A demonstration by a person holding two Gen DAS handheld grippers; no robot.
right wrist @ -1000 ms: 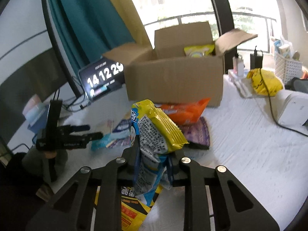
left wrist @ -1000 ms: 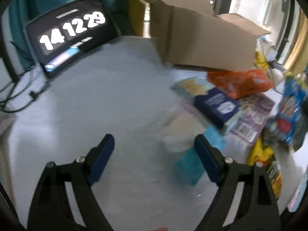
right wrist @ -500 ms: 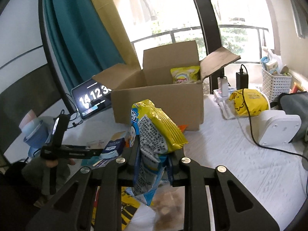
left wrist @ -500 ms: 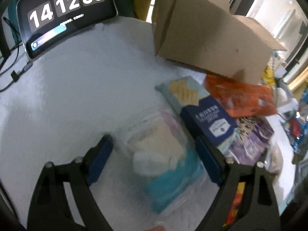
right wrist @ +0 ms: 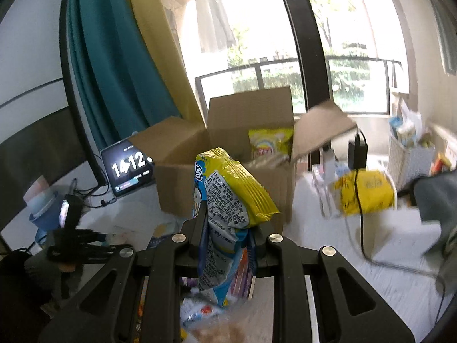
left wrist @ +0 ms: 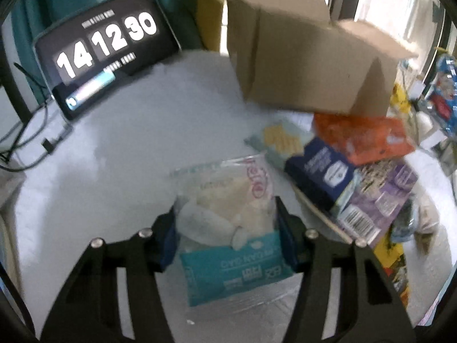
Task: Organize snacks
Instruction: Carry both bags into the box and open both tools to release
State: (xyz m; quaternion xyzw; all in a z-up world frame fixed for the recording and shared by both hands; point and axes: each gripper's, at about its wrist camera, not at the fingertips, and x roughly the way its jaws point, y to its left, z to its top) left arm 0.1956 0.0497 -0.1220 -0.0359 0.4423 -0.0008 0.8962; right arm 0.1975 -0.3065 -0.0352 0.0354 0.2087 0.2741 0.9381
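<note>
The left gripper [left wrist: 225, 228], jaws just closing, clamps a clear snack bag [left wrist: 228, 217] short of the cardboard box [left wrist: 308, 65]; navy carton [left wrist: 320, 171] and orange packet [left wrist: 362, 138] lie between. The right gripper [right wrist: 228, 228] pinches a yellow-blue packet [right wrist: 228, 200] before the box [right wrist: 182, 183], a yellow bag [right wrist: 270, 143] inside.

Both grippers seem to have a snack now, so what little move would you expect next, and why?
Probably the right gripper carries its yellow and blue snack bag forward over the open cardboard box. The bag is pinched upright, clear of the table, and the box right behind it already holds a yellow packet. The left gripper has just been closing onto a clear packet that seems to be on the table.
</note>
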